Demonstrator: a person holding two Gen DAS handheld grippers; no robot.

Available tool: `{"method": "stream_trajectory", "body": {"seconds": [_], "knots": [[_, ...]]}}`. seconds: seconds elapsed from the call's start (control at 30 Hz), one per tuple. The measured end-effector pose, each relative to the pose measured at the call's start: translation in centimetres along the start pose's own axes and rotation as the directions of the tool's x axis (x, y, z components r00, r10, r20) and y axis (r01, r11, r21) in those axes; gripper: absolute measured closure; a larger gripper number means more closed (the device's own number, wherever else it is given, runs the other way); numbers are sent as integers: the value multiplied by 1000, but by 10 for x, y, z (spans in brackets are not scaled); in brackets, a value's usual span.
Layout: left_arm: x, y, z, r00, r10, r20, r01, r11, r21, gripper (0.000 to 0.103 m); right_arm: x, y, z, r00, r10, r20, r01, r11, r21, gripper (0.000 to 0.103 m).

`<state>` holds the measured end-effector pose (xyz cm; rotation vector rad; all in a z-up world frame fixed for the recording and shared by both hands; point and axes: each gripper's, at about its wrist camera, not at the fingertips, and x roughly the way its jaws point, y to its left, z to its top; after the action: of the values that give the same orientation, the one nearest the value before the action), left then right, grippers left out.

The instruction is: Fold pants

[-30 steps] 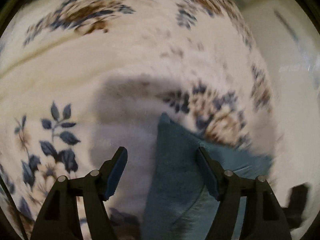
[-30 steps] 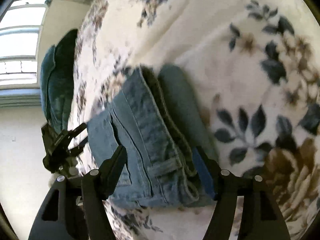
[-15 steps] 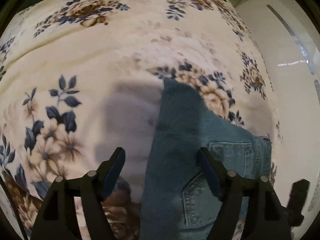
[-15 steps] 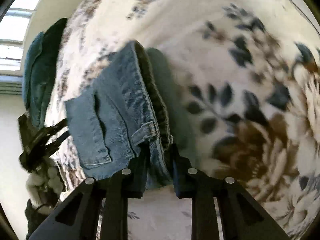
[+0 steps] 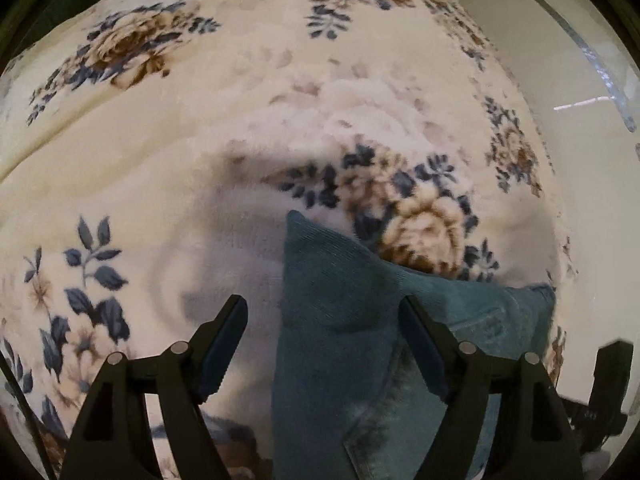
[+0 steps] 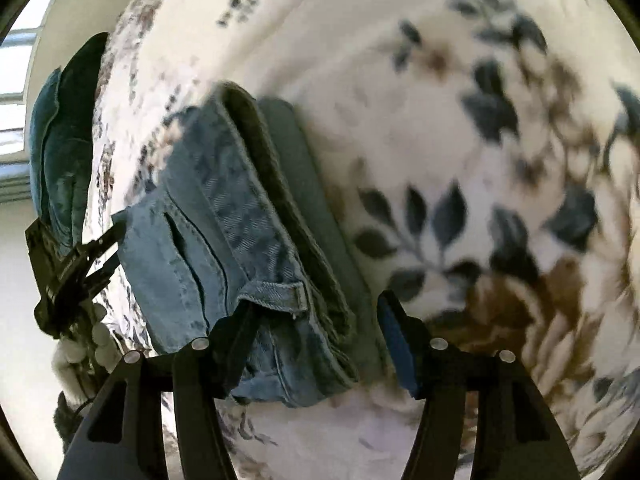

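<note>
Folded jeans [image 6: 224, 248] lying lower left of right-wrist frame on floral blanket [image 6: 440, 120]. Right gripper [image 6: 316, 336] fingers just reopened, straddling waistband, gripping nothing. Left gripper [image 5: 324, 340] wide open, empty, over jeans corner. Denim looks thick, floppy, fairly heavy; best pinched at stacked waistband edge.

no legible txt, no labels, brands or nos. anywhere in either view
</note>
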<state>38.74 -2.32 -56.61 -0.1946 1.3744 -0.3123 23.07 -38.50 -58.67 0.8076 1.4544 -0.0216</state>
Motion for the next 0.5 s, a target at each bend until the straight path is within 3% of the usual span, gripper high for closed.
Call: {"method": "stream_trajectory", "body": {"seconds": [0.07, 0.23, 0.37, 0.5], "knots": [[1, -1, -2, 1000, 7, 4, -7, 1000, 8, 27, 4, 18, 13, 1000, -17, 25, 18, 999, -28, 40], [14, 1, 2, 1000, 4, -21, -4, 1000, -23, 27, 1, 32, 15, 996, -88, -12, 88, 996, -15, 40], [17, -2, 3, 1000, -2, -24, 2, 1000, -17, 27, -38, 10, -9, 1000, 15, 22, -16, 997, 78, 40], [16, -2, 3, 1000, -5, -19, 4, 1000, -15, 27, -40, 4, 18, 985, 133, 114, -147, 981, 130, 40]]}}
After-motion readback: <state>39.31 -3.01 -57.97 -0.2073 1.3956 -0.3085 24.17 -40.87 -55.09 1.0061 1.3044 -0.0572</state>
